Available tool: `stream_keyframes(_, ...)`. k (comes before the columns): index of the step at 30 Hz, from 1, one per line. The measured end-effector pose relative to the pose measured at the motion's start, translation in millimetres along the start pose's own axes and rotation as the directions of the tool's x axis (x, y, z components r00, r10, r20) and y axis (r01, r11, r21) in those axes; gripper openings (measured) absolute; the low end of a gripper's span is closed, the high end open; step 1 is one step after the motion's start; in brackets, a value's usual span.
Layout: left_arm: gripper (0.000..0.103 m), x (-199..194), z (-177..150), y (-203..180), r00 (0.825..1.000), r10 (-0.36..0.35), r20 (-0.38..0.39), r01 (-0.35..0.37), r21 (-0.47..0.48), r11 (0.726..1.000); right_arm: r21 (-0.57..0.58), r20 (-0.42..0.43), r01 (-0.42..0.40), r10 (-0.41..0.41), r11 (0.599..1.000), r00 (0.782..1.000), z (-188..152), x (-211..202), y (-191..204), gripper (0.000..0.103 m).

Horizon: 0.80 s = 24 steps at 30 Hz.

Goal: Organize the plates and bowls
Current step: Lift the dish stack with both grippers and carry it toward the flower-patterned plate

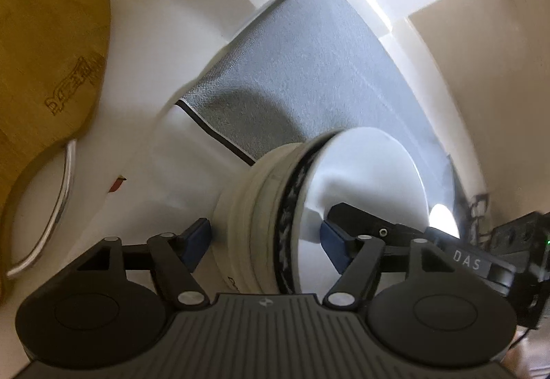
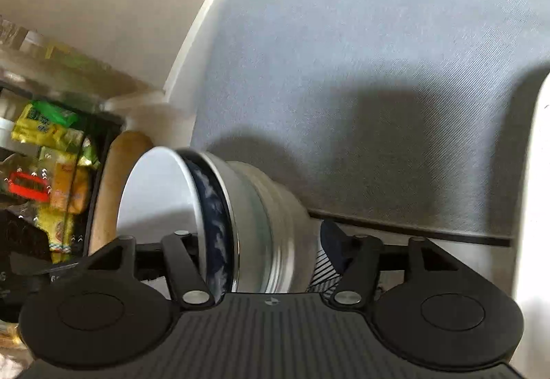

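Note:
A stack of nested bowls [image 1: 275,207] is held between both grippers above a grey mat [image 1: 309,76]. The top bowl is white inside with a dark blue patterned rim; cream and grey bowls sit under it. My left gripper [image 1: 264,241] is shut on the stack, one blue pad [image 1: 197,238] outside and one inside the top bowl. My right gripper [image 2: 261,252] grips the same stack [image 2: 220,207] from the opposite side, its fingers closed across the walls. The right gripper's body shows in the left wrist view [image 1: 481,262].
A wooden board [image 1: 44,45] with a metal loop lies on the white counter [image 1: 144,45] to the left. A dark bin of yellow and green packets [image 2: 51,166] and a wooden edge [image 2: 113,186] stand beyond the counter in the right wrist view.

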<state>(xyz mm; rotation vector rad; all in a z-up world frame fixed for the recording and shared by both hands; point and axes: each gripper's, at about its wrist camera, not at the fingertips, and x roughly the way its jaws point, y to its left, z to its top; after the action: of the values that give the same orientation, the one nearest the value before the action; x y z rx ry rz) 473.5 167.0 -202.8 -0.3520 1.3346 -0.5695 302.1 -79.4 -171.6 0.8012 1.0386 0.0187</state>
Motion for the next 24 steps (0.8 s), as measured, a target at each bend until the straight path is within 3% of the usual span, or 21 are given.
stream_keyframes(5,0.068,-1.4,-1.3,8.8,0.999,-0.043,0.004,0.043,-0.021,0.999,-0.023,0.006,-0.01,0.01,1.0,1.0,1.9,0.8,1.4,0.063)
stream_keyframes(10,0.068,1.1,-1.5,5.4,0.999,-0.054,0.002,0.054,-0.036,0.998,-0.005,0.034,0.017,-0.017,1.0,0.999,0.8,-8.4,4.0,0.053)
stream_keyframes(24,0.068,4.9,0.9,-26.0,0.996,-0.088,0.018,0.087,0.044,0.995,0.004,0.11,0.078,-0.078,0.997,0.991,1.2,-32.9,2.3,0.051)
